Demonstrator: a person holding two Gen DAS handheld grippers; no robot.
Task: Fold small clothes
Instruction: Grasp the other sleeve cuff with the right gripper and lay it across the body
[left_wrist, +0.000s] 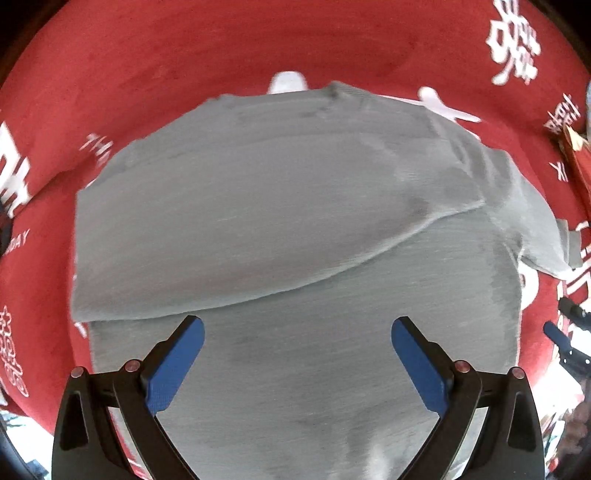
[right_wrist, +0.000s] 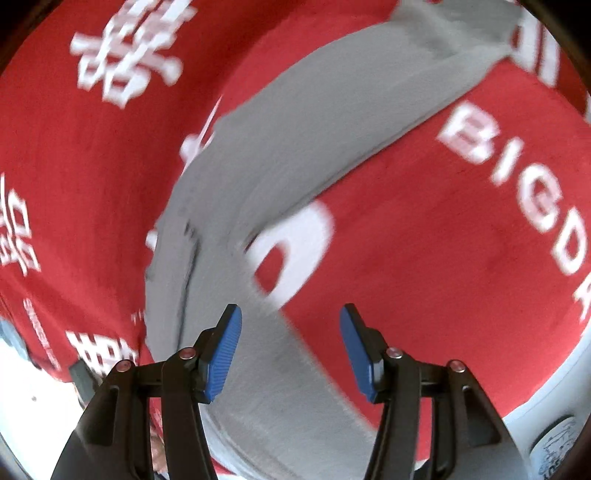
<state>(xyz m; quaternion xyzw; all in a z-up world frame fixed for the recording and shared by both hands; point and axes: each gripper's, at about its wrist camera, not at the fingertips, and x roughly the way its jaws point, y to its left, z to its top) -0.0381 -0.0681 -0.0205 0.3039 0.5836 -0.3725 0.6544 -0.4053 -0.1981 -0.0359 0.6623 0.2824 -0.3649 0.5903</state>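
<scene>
One fold: grey T-shirt (left_wrist: 277, 206) lies on red printed cloth (left_wrist: 184, 48), upper layer doubled over
Left gripper (left_wrist: 297, 354): fingers spread, empty, above shirt
Right gripper (right_wrist: 290, 343): fingers spread, empty
Remaining: further folds, apparently

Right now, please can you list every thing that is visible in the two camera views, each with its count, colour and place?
grey garment: one, grey, lies on the red cloth, partly folded with one layer over another; the right wrist view shows it as a long blurred strip.
red cloth: one, red with white printed characters and letters, spread under the garment and filling most of both views.
brown object: one, brownish, at the far right edge of the left wrist view; too cut off to identify.
left hand-held gripper: one, black with blue pads, open, above the garment's near part.
right hand-held gripper: one, black with blue pads, open, over the garment's edge and the cloth.
</scene>
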